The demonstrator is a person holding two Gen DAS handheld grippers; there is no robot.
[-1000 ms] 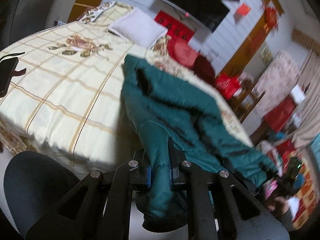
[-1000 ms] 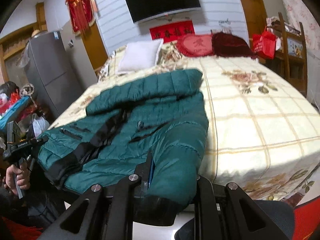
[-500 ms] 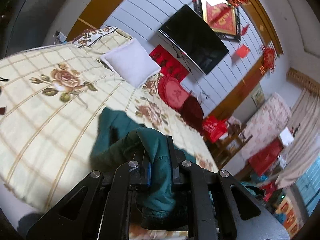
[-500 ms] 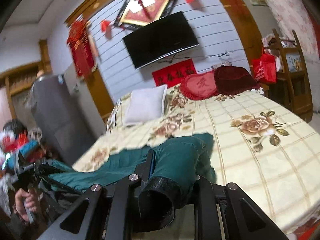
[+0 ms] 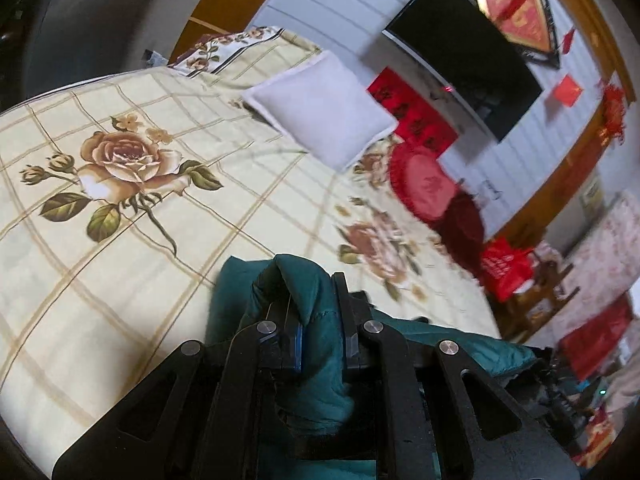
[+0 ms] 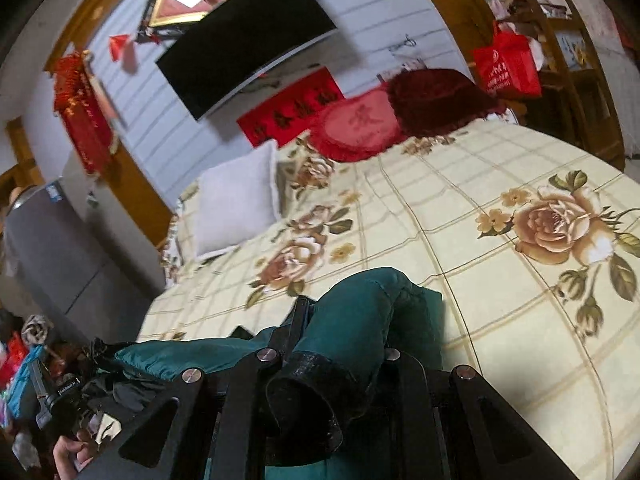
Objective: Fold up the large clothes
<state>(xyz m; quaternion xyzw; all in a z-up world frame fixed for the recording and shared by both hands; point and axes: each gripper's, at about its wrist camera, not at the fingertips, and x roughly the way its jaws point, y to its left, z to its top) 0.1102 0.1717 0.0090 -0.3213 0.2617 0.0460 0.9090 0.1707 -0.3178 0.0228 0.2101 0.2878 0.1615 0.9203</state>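
Both grippers clenched on green jacket [image 5: 320, 344]
Left gripper [image 5: 316, 300] and right gripper [image 6: 344, 320] pinch it, bottom centre, above bedspread [image 5: 120, 240].

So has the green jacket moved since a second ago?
Yes. The jacket, spread flat before, is now lifted and carried up the bed toward the white pillow.
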